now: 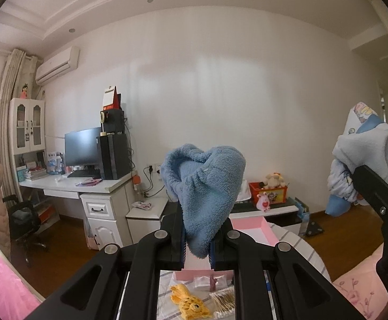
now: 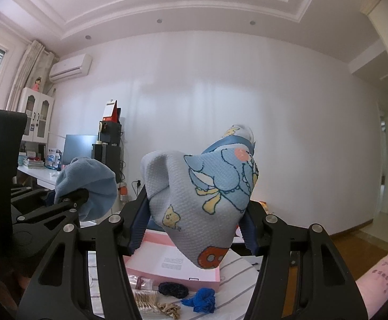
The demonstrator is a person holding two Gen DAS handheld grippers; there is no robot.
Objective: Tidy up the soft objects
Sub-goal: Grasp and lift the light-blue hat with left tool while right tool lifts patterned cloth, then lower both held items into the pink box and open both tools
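Left gripper (image 1: 198, 248) clamped tight on fuzzy blue fleece sock (image 1: 204, 189), frame centre; right gripper (image 2: 194, 234) half-spread, gripping pale-blue cartoon-print quilted cloth (image 2: 202, 200); open pink cardboard box (image 2: 172, 264) below.

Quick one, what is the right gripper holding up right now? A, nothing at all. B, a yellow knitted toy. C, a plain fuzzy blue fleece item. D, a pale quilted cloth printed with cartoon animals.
D: in the right wrist view the right gripper is closed on the cartoon-print cloth; the fuzzy blue fleece item is in the left gripper.
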